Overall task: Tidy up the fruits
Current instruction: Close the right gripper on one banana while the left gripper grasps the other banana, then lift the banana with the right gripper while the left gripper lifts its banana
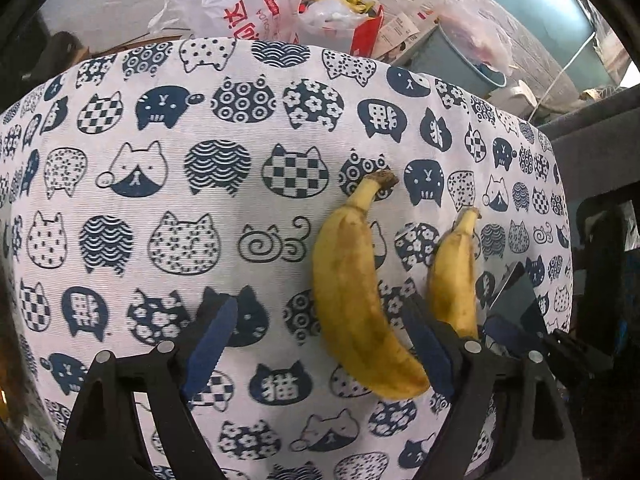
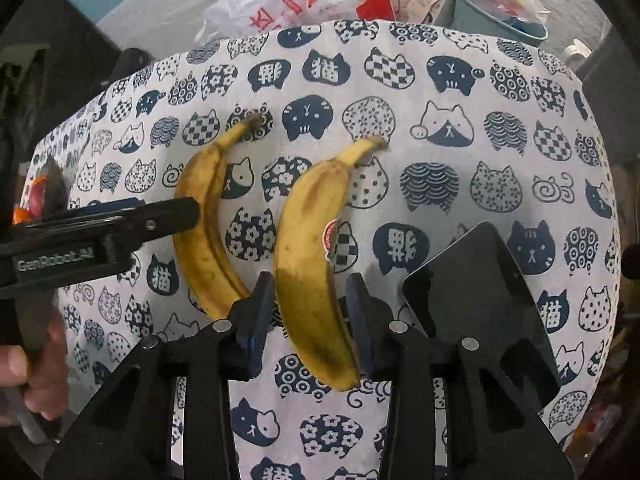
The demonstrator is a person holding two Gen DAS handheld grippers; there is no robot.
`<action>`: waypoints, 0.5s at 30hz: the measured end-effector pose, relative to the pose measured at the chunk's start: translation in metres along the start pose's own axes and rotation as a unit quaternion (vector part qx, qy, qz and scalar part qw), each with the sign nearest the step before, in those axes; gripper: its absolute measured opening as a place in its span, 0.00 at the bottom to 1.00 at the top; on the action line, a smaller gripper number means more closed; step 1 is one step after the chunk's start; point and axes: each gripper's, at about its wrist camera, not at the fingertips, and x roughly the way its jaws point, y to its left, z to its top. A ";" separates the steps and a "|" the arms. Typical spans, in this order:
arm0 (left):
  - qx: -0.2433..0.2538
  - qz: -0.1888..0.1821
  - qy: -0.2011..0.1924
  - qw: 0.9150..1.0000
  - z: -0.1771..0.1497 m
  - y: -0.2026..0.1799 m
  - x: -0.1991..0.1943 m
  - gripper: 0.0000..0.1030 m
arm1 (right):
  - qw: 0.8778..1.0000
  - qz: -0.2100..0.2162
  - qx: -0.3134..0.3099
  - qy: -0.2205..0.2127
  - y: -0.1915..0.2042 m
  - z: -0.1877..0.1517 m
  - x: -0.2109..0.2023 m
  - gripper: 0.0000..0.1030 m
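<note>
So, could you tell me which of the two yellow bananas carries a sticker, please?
The right-hand yellow banana, lying between the right gripper's open fingers, has a red-rimmed sticker; the left yellow banana shows none.

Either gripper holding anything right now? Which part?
Nothing is clamped. The right gripper straddles the stickered banana at its lower half, jaws open with gaps. The left gripper is open beside the other banana.

From my left wrist camera, the right-hand banana's (image 1: 456, 276) lower end is hidden behind my left gripper's (image 1: 320, 340) right finger. A dark tablet (image 1: 516, 300) beyond it is mostly covered. On the right wrist view, something orange (image 2: 34, 200) at the left edge is cut off and blurred; I cannot name it.
</note>
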 end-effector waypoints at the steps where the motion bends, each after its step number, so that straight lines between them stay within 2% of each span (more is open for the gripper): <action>1: 0.000 -0.002 0.001 1.000 0.000 -0.002 0.002 0.84 | 1.000 0.000 0.000 0.000 0.000 0.002 0.000 0.39; 6: 0.006 0.003 0.017 1.000 -0.003 -0.010 0.015 0.84 | 1.000 -0.003 0.004 0.006 0.002 0.007 0.003 0.44; 11: 0.039 0.009 0.008 0.999 -0.006 -0.017 0.019 0.84 | 1.000 -0.005 0.002 0.007 -0.001 0.004 0.002 0.44; 13: 0.053 0.021 0.000 0.998 -0.009 -0.020 0.019 0.78 | 1.000 -0.007 0.001 0.007 0.000 0.003 0.003 0.44; 15: 0.067 0.012 -0.004 0.998 -0.012 -0.023 0.018 0.62 | 1.000 -0.010 -0.001 0.008 0.002 0.003 0.005 0.44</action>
